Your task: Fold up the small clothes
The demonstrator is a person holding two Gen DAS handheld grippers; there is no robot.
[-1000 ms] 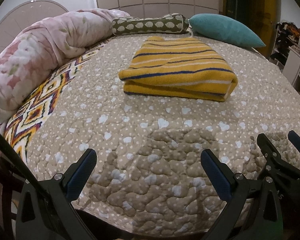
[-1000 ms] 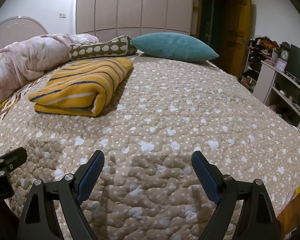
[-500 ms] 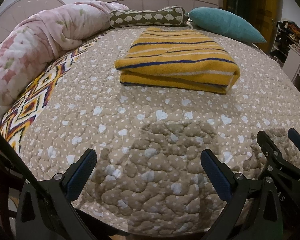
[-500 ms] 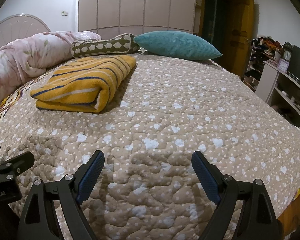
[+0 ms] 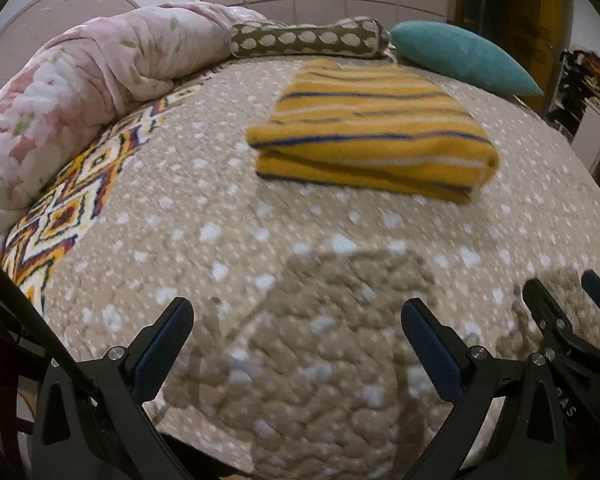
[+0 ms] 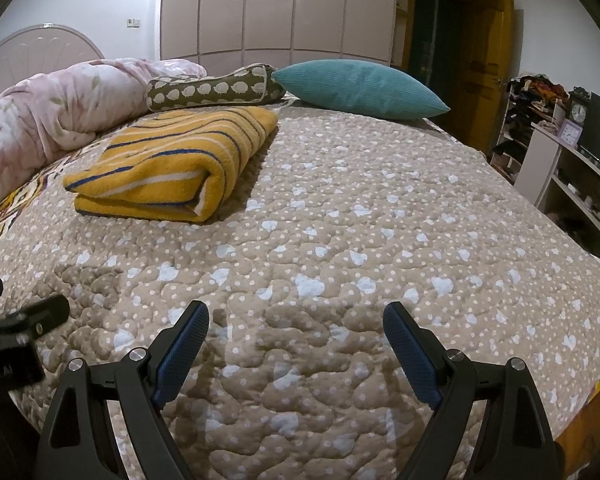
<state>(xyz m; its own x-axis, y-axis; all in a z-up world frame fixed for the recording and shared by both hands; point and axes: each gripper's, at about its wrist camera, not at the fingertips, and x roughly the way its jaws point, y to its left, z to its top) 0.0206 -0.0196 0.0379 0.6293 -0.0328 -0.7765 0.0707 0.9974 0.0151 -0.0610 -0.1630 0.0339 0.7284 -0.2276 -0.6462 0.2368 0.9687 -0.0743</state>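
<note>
- One folded garment (image 5: 374, 142), yellow with blue and white stripes, lies flat on the bed (image 6: 360, 240), towards the head end and left of the middle in the right wrist view.
- Two grippers: the left gripper (image 5: 296, 346) and the right gripper (image 6: 296, 344) both hover over the near end of the bed, each with its fingers wide apart and nothing between them.
- The two grippers are side by side; the right one's fingers show at the right edge of the left wrist view.
- Two pillows at the head of the bed: one olive pillow with white spots (image 6: 214, 90), just beyond the garment, and one teal pillow (image 6: 358, 90) to its right.
- One rolled pink floral duvet (image 5: 76, 100) runs along the bed's left side, near the garment but apart from it.
- One strip of zigzag-patterned blanket (image 5: 72, 208) shows between duvet and quilt.
- A broad stretch of beige quilt lies between the grippers and the garment's near folded edge, and more to the garment's right, out to the bed's right edge.
- One shelf unit (image 6: 572, 168) stands beyond that right edge.
</note>
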